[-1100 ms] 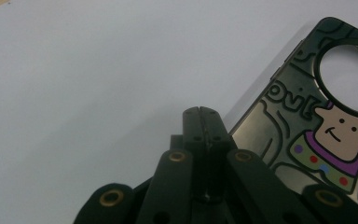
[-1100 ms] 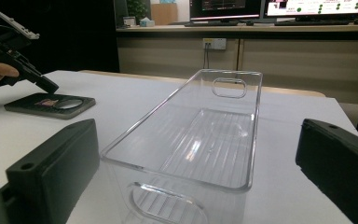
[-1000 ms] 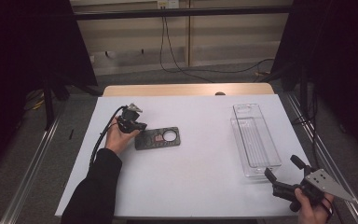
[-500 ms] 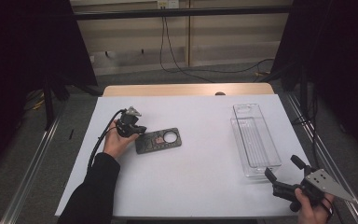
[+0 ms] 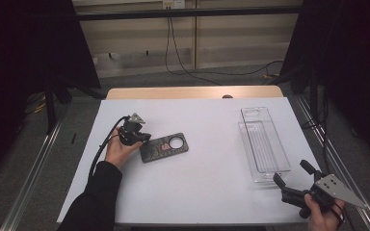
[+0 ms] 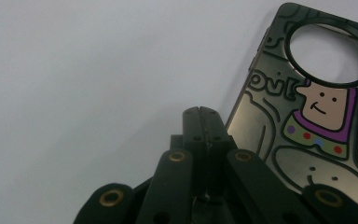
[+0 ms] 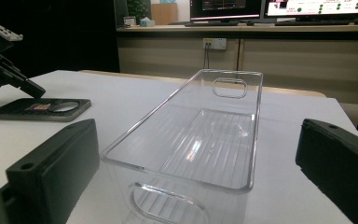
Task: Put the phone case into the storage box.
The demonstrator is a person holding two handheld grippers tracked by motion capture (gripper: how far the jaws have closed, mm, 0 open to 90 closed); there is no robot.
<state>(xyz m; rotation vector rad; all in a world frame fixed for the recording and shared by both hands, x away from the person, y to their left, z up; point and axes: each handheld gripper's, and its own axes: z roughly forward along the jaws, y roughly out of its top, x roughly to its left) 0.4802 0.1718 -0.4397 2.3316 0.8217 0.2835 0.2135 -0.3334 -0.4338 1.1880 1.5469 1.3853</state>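
Left gripper [image 5: 142, 138], jaws pressed together with nothing between them, tip down at the left end of the phone case [image 5: 165, 147] (cartoon print, round camera hole), possibly touching its edge, hard to tell. Case lies flat on the white table [image 5: 207, 187], left of centre. Right gripper [image 5: 291, 175], jaws spread, sits at the near end of the clear plastic bin [image 5: 262, 144], far right.

Left gripper [image 5: 142, 138] jaws pressed together — right gripper [image 5: 291, 177] spread wide.
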